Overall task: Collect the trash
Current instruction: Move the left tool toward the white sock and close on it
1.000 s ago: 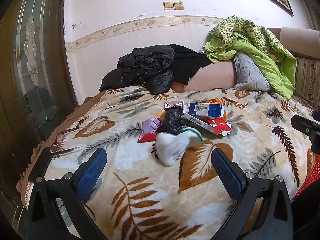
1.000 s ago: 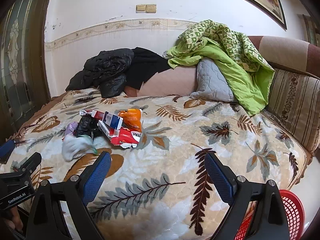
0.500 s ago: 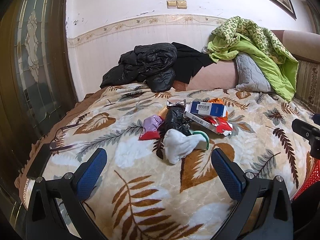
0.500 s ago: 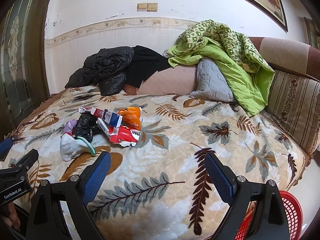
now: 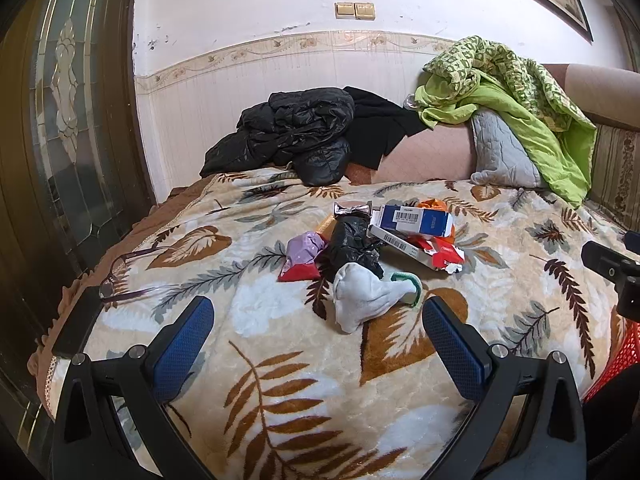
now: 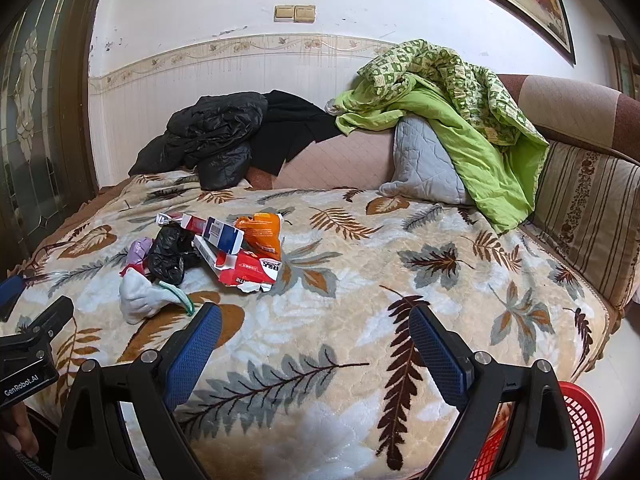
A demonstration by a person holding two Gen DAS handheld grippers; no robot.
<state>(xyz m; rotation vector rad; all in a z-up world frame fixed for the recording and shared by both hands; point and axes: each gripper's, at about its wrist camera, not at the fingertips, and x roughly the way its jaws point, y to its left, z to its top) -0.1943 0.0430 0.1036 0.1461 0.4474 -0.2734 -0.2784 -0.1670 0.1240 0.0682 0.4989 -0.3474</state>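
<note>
Soft, even daylight is filling both views, casting only faint shadows. Fisheye distortion is bending the wall (image 5: 248,92) border and darkening the corners. Focus is staying sharp throughout.

White lettering reading "GenRobot.AI" stands on the black body of the left gripper (image 6: 24,364), off to the left of the right gripper's fingers (image 6: 192,352). Ahead of them, the blue carton (image 5: 414,220) carries a barcode label, digits too small to read.
</note>
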